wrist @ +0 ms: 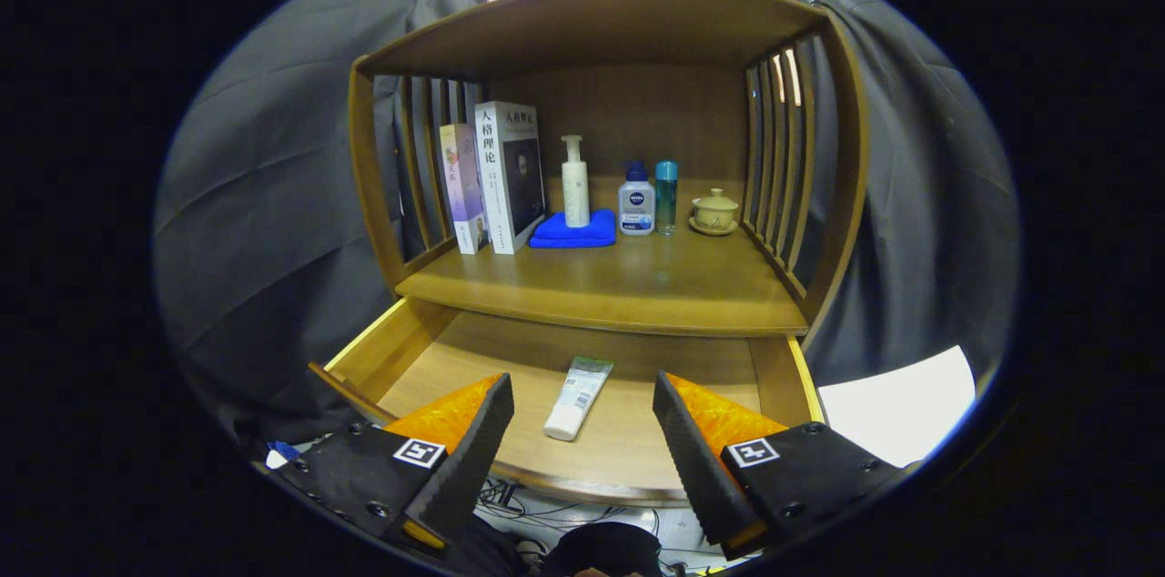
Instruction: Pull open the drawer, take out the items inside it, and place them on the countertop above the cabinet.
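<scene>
Setting: a wooden cabinet (601,149) against dark cloth, its drawer (582,377) pulled open below the countertop (619,286).
Countertop: two books (496,177), a pump bottle (574,181) on a blue cloth (575,231), two small bottles (648,197), a lidded cup (714,211).
Item: a white tube (577,395) lies flat in the drawer, just ahead of the fingers.
Gripper (582,409): fingers spread wide, holding nothing.
Risk: the tube is low and round; closing too high could squeeze it out sideways.
</scene>
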Demonstrator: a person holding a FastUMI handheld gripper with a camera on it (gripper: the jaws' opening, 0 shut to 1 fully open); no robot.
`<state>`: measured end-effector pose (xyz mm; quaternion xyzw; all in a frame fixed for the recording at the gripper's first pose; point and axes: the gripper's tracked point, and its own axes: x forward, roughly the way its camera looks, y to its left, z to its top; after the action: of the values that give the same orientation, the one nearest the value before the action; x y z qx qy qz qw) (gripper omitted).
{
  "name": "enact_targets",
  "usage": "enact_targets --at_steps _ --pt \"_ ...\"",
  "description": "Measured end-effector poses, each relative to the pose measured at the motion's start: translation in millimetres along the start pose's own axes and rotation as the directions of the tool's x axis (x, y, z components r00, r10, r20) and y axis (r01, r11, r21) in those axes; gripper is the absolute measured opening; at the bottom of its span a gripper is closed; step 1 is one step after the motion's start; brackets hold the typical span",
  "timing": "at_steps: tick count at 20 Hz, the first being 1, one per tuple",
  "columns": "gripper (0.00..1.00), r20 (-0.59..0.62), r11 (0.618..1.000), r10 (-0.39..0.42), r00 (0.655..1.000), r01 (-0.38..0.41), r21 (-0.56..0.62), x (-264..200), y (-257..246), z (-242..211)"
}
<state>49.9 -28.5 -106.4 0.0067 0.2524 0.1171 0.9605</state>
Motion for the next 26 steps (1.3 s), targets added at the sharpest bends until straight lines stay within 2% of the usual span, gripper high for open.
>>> enact_targets --at_steps 4,7,12,18,21,26 --pt "0.97 -0.144 0.999 0.027 0.989 -0.029 -0.015 44 5 -7" --pt "0.97 -0.271 0.998 0.05 0.961 -0.055 -0.012 76 14 -23" --pt "0.97 -0.412 0.998 -0.019 0.911 -0.007 -0.06 110 11 -49" --pt "0.97 -0.536 0.999 -0.039 0.843 0.016 -0.047 134 14 -78" --pt "0.97 -0.564 0.997 -0.071 0.823 0.045 -0.059 144 8 -87" --pt "0.97 -0.669 0.999 0.003 0.743 0.028 0.035 145 26 -107"
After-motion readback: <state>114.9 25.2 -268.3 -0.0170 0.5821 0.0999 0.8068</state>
